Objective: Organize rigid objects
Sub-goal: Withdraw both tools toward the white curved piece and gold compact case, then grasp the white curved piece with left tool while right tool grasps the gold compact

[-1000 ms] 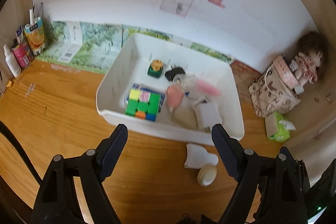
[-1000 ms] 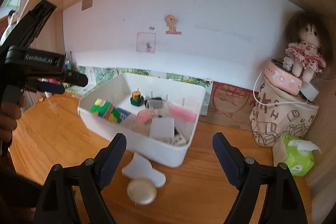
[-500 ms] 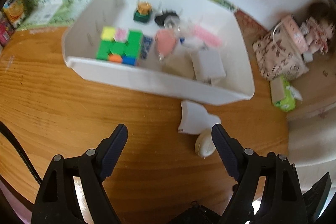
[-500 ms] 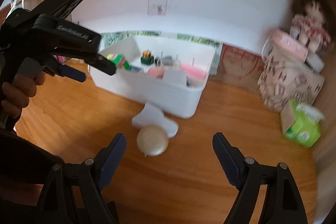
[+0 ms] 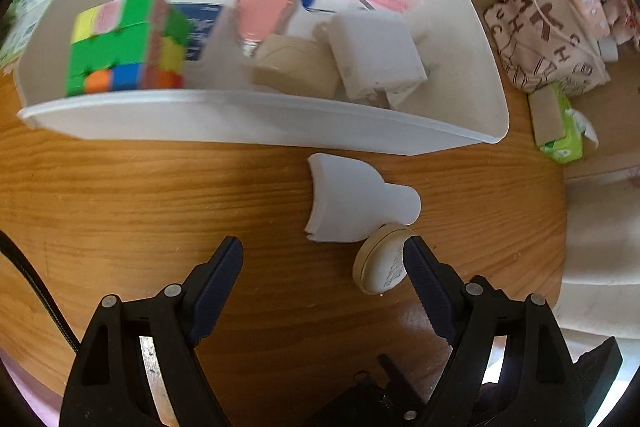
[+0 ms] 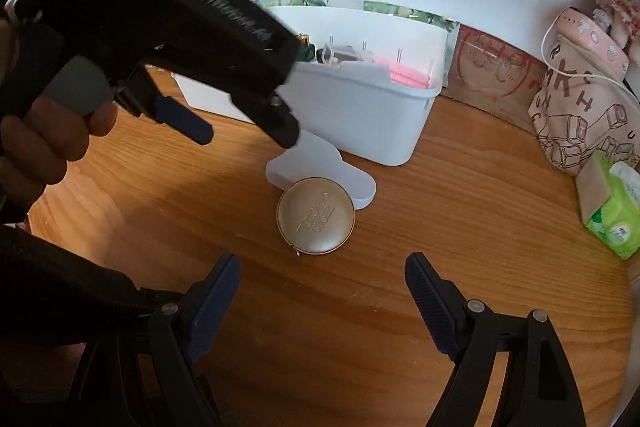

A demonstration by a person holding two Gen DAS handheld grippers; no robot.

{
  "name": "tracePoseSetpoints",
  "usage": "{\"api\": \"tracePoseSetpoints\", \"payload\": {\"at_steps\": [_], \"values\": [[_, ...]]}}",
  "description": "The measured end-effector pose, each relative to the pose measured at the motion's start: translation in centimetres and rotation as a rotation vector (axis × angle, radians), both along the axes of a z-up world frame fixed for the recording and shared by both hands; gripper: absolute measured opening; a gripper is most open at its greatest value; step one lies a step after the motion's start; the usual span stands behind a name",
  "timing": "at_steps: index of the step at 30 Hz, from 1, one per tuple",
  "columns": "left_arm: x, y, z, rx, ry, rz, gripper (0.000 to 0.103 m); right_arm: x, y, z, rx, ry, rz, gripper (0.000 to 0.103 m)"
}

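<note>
Both grippers, left [image 5: 322,259] and right [image 6: 322,277], are hanging open and empty as we are hovering over the white bottle-shaped piece [image 5: 352,203] and round gold compact [image 6: 316,217], both lying outside the white bin [image 5: 256,125] already holding the rest.

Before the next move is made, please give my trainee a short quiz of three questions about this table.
1. True or false: the round gold case already lies inside the white bin.
2. Which thing touches the case? A) green tissue pack B) flat white bottle-shaped piece C) puzzle cube
3. Fill in: both the left tongs and the right tongs are ____.

Key: 1. false, it lies on the wooden table in front of the bin. 2. B. 3. open, holding nothing.
</note>
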State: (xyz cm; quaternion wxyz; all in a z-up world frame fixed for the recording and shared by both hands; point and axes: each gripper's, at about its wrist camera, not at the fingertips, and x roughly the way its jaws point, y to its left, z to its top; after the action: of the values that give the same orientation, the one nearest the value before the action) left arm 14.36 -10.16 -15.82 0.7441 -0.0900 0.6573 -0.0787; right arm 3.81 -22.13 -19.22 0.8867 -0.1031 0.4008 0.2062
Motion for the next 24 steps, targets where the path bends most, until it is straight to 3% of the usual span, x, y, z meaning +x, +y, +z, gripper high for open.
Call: {"api": "tracePoseSetpoints", "payload": {"at_steps": [8,17,21,24], "values": [[1.8,-2.7,-1.7,0.043,0.063,-0.09,0.096,1.5,0.6,-1.4,-0.006,0.028,0.006,0.085],[2.8,-5.4,-2.7,0.095,0.103,-0.187,0.098,2.9,1.4,-2.0,0.011,0.052,0.038,0.084],[3.3,-6.3,-3.3,0.116,0.12,-0.2,0.099,3.1,1.8,-2.3,0.005,0.068,0.054,0.071],[3.5,-6.9,-3.8,0.131,0.134,-0.204,0.099,3.3,1.8,-2.6,0.005,0.082,0.064,0.068]]}}
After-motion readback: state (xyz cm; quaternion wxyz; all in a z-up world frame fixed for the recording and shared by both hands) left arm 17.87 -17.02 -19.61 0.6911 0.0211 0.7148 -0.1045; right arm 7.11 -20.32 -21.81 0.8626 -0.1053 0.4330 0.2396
